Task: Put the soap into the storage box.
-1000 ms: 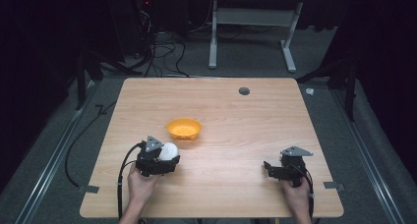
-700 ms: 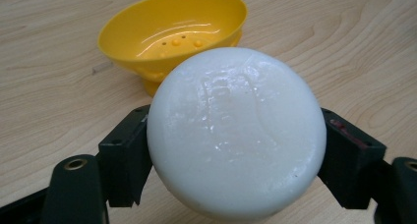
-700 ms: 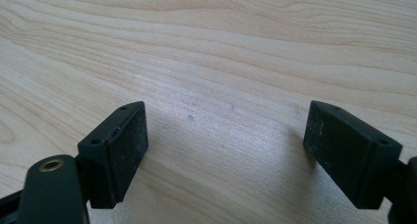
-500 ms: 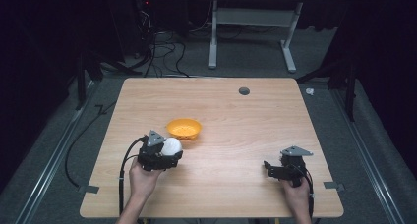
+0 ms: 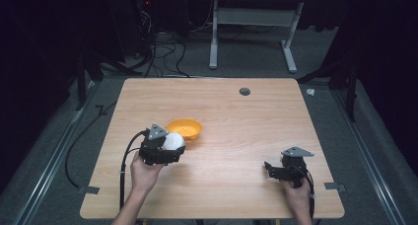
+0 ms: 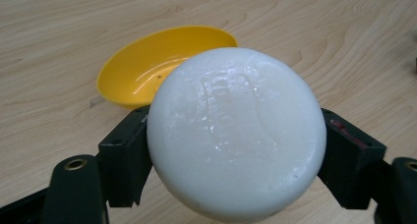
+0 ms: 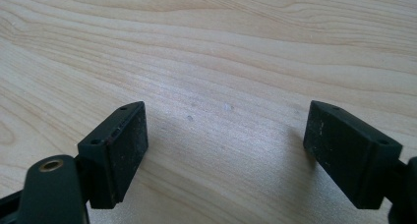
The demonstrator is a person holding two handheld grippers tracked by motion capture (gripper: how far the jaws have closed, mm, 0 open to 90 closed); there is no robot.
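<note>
From the high view, your left gripper sat over the left half of the wooden table, clamped on a white ball, and that ball was just beside the near rim of the yellow bowl. Your right gripper rested low near the table's front right corner, well apart from the bowl, its jaws pointing left across the bare wood.

In the left gripper view, the ball was pinched on both sides by your two black jaws, glossy and slightly lumpy on its face. The bowl lay right behind it, tilted shallow and with nothing inside.

In the right gripper view, your jaws stood wide apart with nothing between them, only pale wood grain under them.
</note>
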